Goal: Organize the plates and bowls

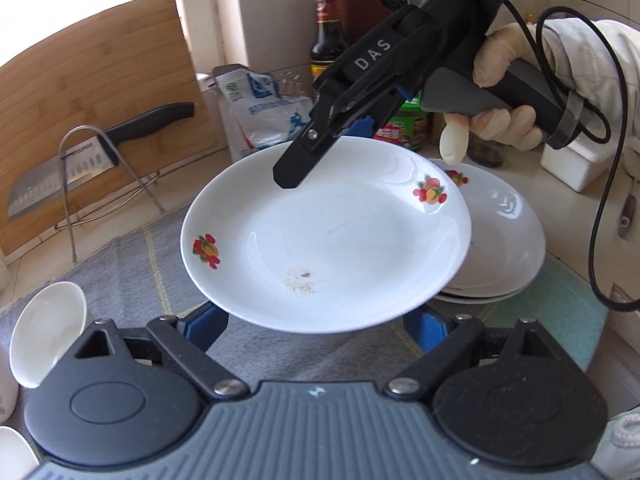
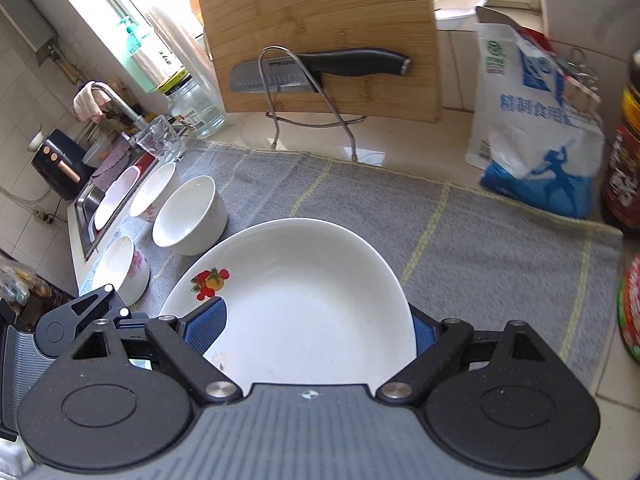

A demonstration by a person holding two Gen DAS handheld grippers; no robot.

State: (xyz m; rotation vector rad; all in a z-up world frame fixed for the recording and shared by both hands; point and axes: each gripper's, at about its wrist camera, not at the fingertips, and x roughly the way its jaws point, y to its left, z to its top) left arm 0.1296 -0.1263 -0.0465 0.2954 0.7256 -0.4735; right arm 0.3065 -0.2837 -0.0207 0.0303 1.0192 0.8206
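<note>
Plate [image 1: 326,236] hanging above the grey mat, right gripper [image 1: 296,168] jaws pinching its 12 o'clock rim, likely bound for the plate stack [image 1: 504,240] at 3 o'clock; left gripper [image 1: 316,326] jaws spread beneath, touching nothing.

1. Left gripper [image 1: 316,322] fingertips hide under the plate [image 1: 326,236], at 6 o'clock.
2. The plate covers the stack [image 1: 508,240] at 3 o'clock.
3. The jar [image 2: 630,312], at 3 o'clock, is cut by the edge.
4. The bag [image 2: 536,128] top is blurred.
</note>
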